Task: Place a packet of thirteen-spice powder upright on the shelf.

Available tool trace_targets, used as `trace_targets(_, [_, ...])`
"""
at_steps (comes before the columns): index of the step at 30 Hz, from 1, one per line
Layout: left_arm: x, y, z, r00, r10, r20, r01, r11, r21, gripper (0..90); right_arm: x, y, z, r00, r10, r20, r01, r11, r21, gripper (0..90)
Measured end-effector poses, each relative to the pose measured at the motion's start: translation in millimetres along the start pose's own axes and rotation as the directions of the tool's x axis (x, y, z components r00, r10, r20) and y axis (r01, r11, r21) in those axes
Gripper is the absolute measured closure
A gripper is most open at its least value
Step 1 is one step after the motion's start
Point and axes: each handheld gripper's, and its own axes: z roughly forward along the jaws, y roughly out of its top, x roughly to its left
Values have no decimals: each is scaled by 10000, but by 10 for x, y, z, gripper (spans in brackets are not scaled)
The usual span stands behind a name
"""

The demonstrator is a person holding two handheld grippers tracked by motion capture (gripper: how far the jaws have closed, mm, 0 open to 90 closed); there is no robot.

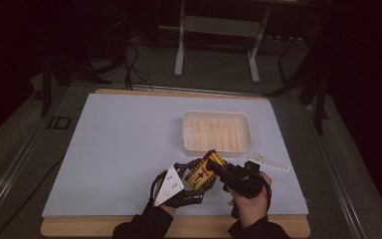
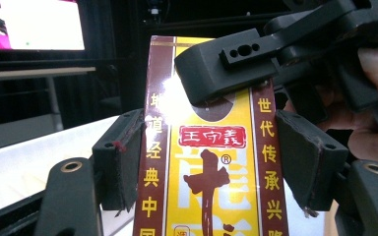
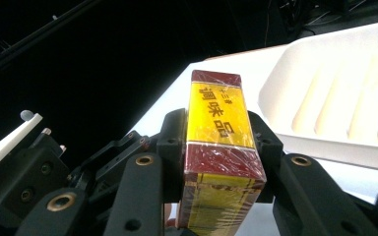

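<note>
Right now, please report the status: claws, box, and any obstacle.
Both claws, left and right, shut on the yellow box, held above the table. White tray just beyond. Nothing in the way.

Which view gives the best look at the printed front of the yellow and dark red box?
The left gripper view: the yellow and dark red box faces the camera, its characters legible. The right gripper view shows its narrow wrapped side and end. The high view shows it small, held between both grippers.

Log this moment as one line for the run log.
left gripper: shut on box | right gripper: shut on box | tray: behind, apart
</note>
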Motion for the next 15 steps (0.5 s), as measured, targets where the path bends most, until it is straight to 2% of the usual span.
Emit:
trace_targets(3, [-11, 33, 14, 10000, 46, -84, -45, 9999, 110, 306, 27, 16, -8, 9995, -289, 92, 290, 9996, -63, 678])
trace_targets(5, [-17, 57, 16, 9997, 105, -236, -102, 9999, 120, 249, 46, 22, -3, 9981, -592, 182, 594, 9982, -57, 678])
trace_targets(6, [-12, 63, 14, 9998, 94, -174, -93, 9999, 78, 237, 56, 24, 2, 9968, -758, 241, 760, 9971, -74, 678])
trace_targets(7, [-10, 69, 13, 9993, 163, -334, -159, 9998, 108, 236, 66, 28, 8, 9953, -913, 310, 916, 9958, -66, 678])
trace_targets(12, [49, 64, 19, 9985, -465, -273, 474, 9983, 329, 173, 106, 65, 32, 9866, -1521, 594, 1533, 9880, -170, 679])
trace_targets(14, [49, 64, 19, 9985, -465, -273, 474, 9983, 329, 174, 110, 77, 31, 9850, -1597, 646, 1612, 9867, -192, 679])
trace_targets(15, [62, 47, 6, 9984, -494, -266, 505, 9979, 397, 173, 120, 105, 31, 9799, -1837, 777, 1861, 9822, -244, 679])
